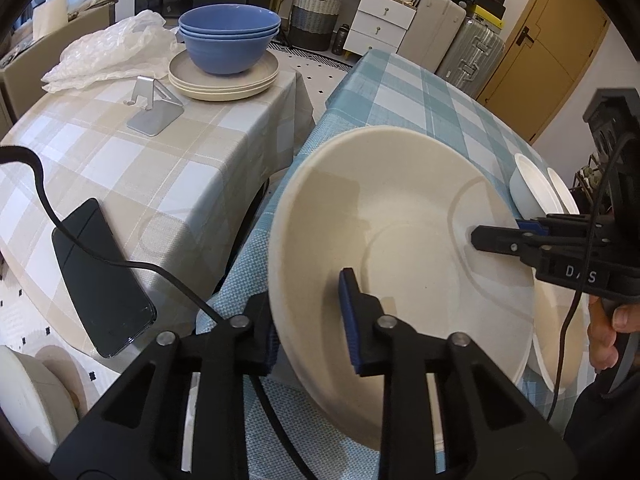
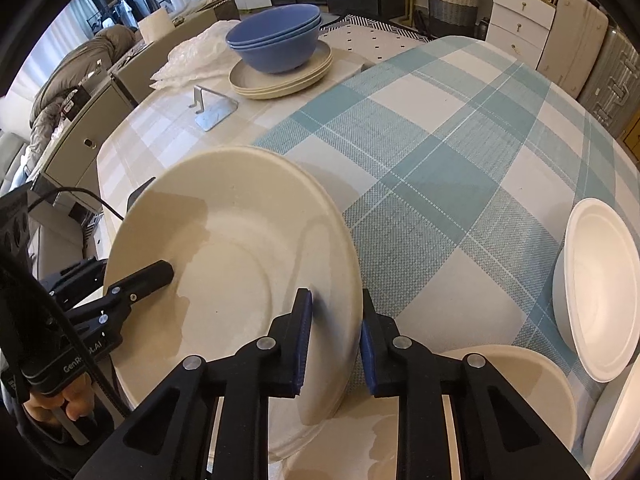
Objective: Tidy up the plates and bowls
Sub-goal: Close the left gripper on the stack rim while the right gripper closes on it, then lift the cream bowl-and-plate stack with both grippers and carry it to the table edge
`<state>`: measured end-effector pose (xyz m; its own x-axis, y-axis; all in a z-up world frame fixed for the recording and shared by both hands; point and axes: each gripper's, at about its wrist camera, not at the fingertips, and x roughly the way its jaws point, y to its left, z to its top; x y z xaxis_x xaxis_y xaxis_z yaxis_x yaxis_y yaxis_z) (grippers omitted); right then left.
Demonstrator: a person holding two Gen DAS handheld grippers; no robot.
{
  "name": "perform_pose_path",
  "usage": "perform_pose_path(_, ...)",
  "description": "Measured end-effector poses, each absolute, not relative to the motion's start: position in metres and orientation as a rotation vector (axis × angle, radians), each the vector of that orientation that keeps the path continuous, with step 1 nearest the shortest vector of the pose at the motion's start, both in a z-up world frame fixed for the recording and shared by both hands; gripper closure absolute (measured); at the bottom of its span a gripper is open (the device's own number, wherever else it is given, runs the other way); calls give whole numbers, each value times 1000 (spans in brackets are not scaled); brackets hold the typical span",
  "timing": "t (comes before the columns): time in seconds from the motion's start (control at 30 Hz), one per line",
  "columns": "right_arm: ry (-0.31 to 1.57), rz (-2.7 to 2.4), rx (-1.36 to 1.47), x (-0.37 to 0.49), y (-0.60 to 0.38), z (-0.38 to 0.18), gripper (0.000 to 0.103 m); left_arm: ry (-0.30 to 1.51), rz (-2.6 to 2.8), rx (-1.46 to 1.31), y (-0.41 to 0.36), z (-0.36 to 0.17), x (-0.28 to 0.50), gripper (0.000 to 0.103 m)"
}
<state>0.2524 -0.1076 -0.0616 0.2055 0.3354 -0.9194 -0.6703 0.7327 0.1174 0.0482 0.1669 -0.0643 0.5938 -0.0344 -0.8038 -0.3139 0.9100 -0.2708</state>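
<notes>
Cream plate (image 1: 400, 248) is hanging tilted at frame centre, both tongs gripping opposite rims: left gripper (image 1: 308, 320) is pinching the near edge, right gripper (image 2: 334, 344) is closing on the other. Stacked plates (image 1: 224, 76) under blue bowls (image 1: 229, 38) are waiting upper left, nearer the left hand.

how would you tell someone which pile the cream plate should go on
Look to the far table with the beige checked cloth. Near its back edge, beside crumpled clear plastic, sits a stack of cream plates. It is the only pile topped by nested blue bowls.
</notes>
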Motion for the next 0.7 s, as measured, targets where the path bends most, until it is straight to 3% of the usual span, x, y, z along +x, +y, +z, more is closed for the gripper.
perform_pose_path(0.7, 1047, 709, -276, 225, -126, -5, 84, 826, 147, -429, 168, -17, 25, 86)
